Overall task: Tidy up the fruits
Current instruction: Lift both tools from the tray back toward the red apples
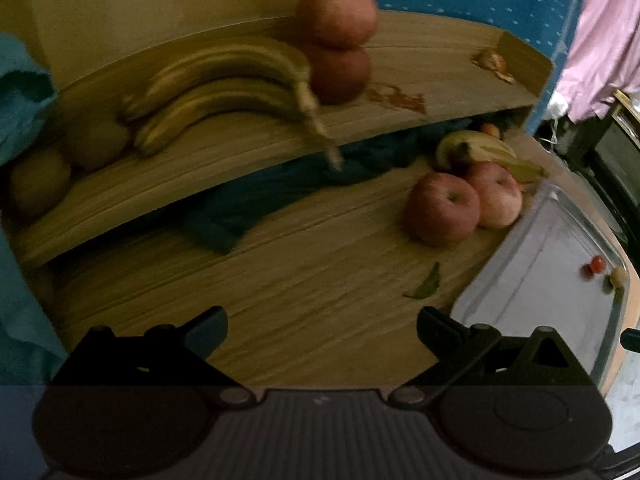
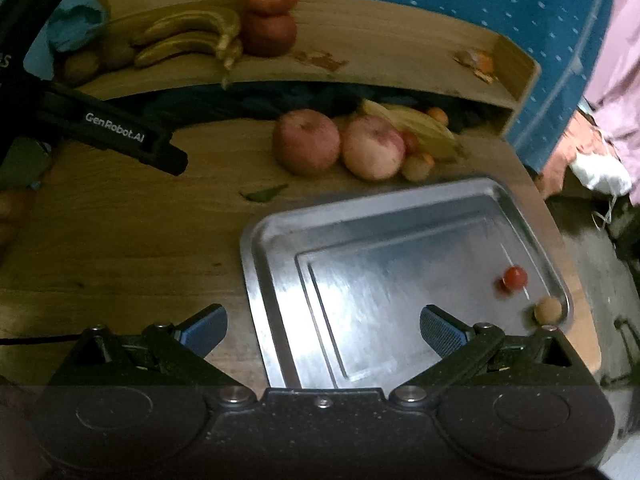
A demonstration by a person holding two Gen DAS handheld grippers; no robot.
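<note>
Light wood-grain surface (image 2: 120, 248): matt, streaky laminate look. Raised curved wooden shelf (image 2: 400, 40): same grain, stained patch, dry peel scraps. Rectangular steel tray (image 2: 360, 280): bare metal, brushed, shiny with smeared reflections, rolled rim. Small red cherry tomato (image 2: 515, 277) on it: glossy skin; small tan round fruit (image 2: 547, 309) beside it: dull, rough. Two red apples (image 2: 308, 140) on the surface: smooth, speckled, low sheen. Yellow-brown banana bunch (image 1: 224, 88) on shelf: matt peel. Dark teal cloth (image 1: 256, 208) under shelf: soft, crumpled. Black gripper (image 2: 323, 322): matt plastic, blue textured finger pads (image 2: 442, 330), metal screws. Blue dotted fabric (image 2: 480, 8) behind: woven, matt.
</note>
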